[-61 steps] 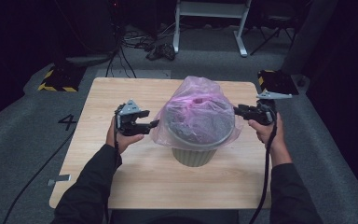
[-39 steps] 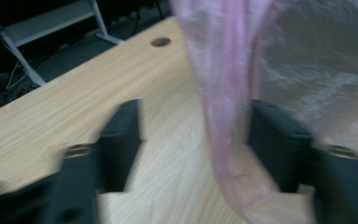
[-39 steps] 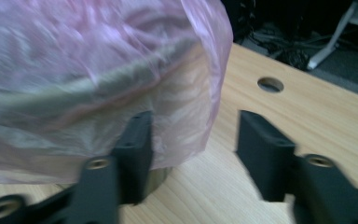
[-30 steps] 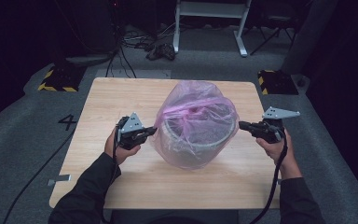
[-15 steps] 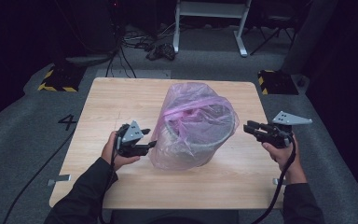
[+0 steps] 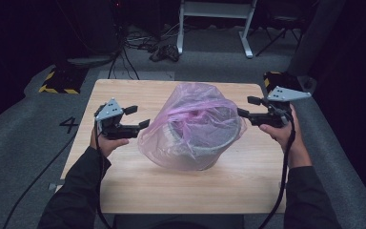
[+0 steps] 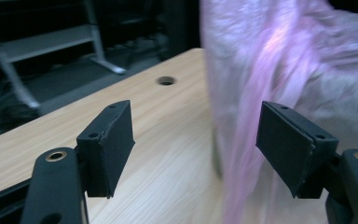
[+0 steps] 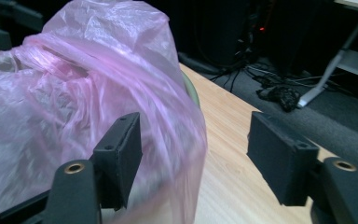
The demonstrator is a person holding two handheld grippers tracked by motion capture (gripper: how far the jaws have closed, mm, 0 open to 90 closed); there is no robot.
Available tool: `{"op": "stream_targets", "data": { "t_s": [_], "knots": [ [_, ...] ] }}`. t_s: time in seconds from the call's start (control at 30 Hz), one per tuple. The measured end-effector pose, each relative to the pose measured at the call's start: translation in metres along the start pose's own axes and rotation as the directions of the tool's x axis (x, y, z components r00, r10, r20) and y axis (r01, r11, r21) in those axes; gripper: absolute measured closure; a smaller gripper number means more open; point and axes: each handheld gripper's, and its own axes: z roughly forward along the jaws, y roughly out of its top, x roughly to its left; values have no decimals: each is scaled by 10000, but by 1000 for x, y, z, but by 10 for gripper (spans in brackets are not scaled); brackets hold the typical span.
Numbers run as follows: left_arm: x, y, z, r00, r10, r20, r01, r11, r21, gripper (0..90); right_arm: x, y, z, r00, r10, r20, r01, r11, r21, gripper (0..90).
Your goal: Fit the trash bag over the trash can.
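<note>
A translucent pink plastic bag (image 6: 190,121) drapes loosely over a grey round bin (image 6: 208,151) in the middle of the wooden table (image 6: 124,191). My left gripper (image 6: 138,117) hovers just left of the bag. Its jaws have just been opening and stand open; the bag's edge (image 7: 261,60) hangs between them, not pressed. My right gripper (image 6: 247,107) is at the bag's right side. Its jaws have just been opening too, and they stand wide apart. A fold of bag (image 8: 74,93) lies by its left jaw, with the bin's rim (image 8: 193,93) showing behind.
The table has a small round hole (image 7: 166,80) near its far edge. On the carpet beyond are a yellow-and-black striped box (image 6: 57,81), cables (image 6: 162,50) and a white stand (image 6: 214,24). A "4" (image 6: 70,125) marks the floor at left.
Both grippers held the bag's sides and pulled it down over the bin. Now both have let go and opened, and the hands have lifted slightly away from the bag.
</note>
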Motion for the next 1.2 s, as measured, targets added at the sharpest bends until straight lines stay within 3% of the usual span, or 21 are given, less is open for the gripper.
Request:
{"op": "stream_targets", "data": {
  "t_s": [0.1, 0.13, 0.17, 0.2, 0.27, 0.33, 0.43, 0.5, 0.57, 0.7, 0.83, 0.9, 1.07, 1.13, 1.17, 1.2],
  "knots": [
    [-1, 11, 21, 9986, 435, 299, -446, 9983, 363, 279, -1, 8, 14, 9994, -254, -246, 265, 9986, 452, 417],
    [0, 13, 26, 9981, 391, 467, -411, 9983, 417, 290, -2, 12, 20, 9983, -398, -419, 421, 9976, 543, 432],
    [1, 16, 34, 9972, 526, 538, -558, 9966, 610, 333, -3, 14, 23, 9979, -409, -496, 438, 9973, 597, 449],
    [1, 18, 40, 9968, 708, 377, -734, 9947, 726, 360, -5, 17, 28, 9982, -384, -453, 416, 9964, 734, 476],
    [4, 19, 49, 9949, 839, 556, -886, 9921, 883, 475, -9, 20, 35, 9977, -313, -609, 362, 9961, 807, 546],
    [5, 20, 55, 9932, 1080, 427, -1116, 9893, 939, 538, -13, 20, 43, 9981, -294, -540, 349, 9941, 1030, 656],
    [6, 22, 63, 9905, 1207, 657, -1257, 9890, 777, 691, -16, 18, 48, 9973, -294, -669, 363, 9940, 1035, 825],
    [5, 24, 69, 9876, 1348, 808, -1404, 9877, 682, 786, -16, 16, 49, 9979, -257, -588, 310, 9953, 913, 890],
    [5, 27, 74, 9844, 1522, 878, -1579, 9855, 626, 897, -19, 14, 48, 9987, -6, -512, 43, 9974, 722, 900],
    [9, 29, 86, 9906, 1171, 707, -1226, 9893, 794, 900, -26, 6, 53, 9970, 763, -140, -747, 9928, 934, 900],
    [12, 26, 100, 9942, 674, 844, -764, 9913, 1075, 900, -33, -8, 61, 9853, 1705, 59, -1698, 9766, 1323, 900],
    [13, 23, 106, 9932, 321, 1120, -457, 9916, 1212, 900, -34, -14, 63, 9802, 1980, -67, -1952, 9712, 1368, 900],
    [9, 19, 118, 9915, 157, 1294, -369, 9859, 1633, 900, -33, -27, 69, 9657, 2554, -471, -2460, 9578, 1486, 900],
    [9, 21, 121, 9960, -13, 889, -145, 9842, 1764, 900, -32, -26, 70, 9654, 2577, -409, -2486, 9560, 1557, 900],
    [8, 21, 120, 9990, -100, 429, 29, 9867, 1626, 880, -31, -26, 70, 9682, 2473, -369, -2388, 9583, 1569, 900],
    [9, 22, 116, 9994, -338, -123, 353, 9880, 1506, 713, -30, -25, 69, 9711, 2369, -289, -2296, 9604, 1577, 900]
  ]
}}
